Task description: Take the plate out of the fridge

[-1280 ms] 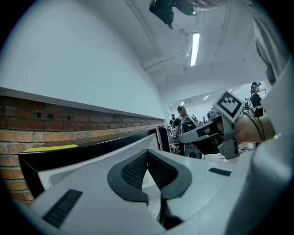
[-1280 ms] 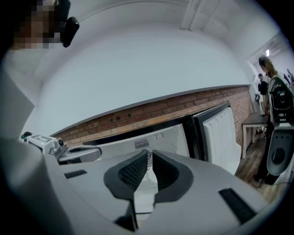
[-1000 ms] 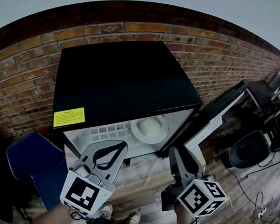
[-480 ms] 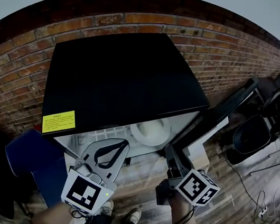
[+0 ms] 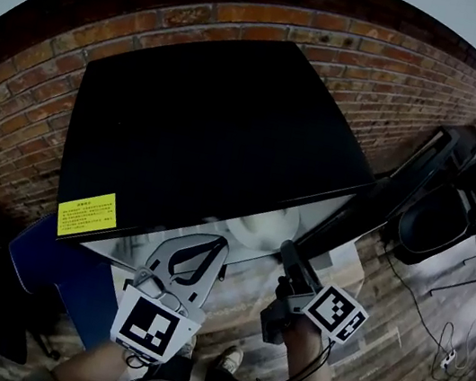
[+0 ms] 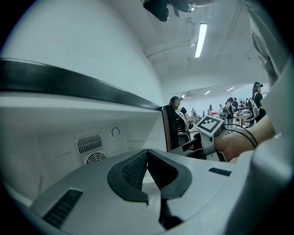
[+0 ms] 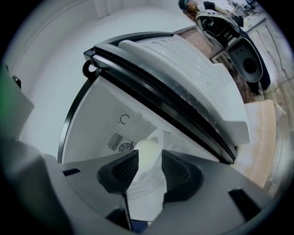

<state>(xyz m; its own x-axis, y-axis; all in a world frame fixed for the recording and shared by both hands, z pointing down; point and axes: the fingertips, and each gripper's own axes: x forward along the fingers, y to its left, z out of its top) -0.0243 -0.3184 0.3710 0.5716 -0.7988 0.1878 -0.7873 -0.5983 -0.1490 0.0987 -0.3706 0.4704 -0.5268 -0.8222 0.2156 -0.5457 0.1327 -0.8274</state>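
Observation:
The black mini fridge (image 5: 204,124) stands open, its door (image 5: 384,188) swung out to the right. A pale plate (image 5: 255,225) lies inside, half hidden under the fridge's top edge. My left gripper (image 5: 207,253) is at the fridge mouth with its jaws shut and empty, and it faces the white inner wall with a vent (image 6: 89,144). My right gripper (image 5: 286,256) is beside the door's inner edge, and its jaws have just been opening. The plate (image 7: 148,148) shows through the gap of this gripper (image 7: 149,160), farther in, with the pads not pressing on it.
A brick wall (image 5: 204,19) runs behind the fridge. A blue seat (image 5: 51,266) stands at the left by the floor, and a black round stand (image 5: 438,220) with cables is at the right. A pale board (image 5: 347,273) leans under the door. My shoes (image 5: 231,357) are on the wood floor.
Both grippers have sunk and closed in on the fridge opening. The right gripper has rolled and its jaws have spread. The fridge top now covers more of the plate.

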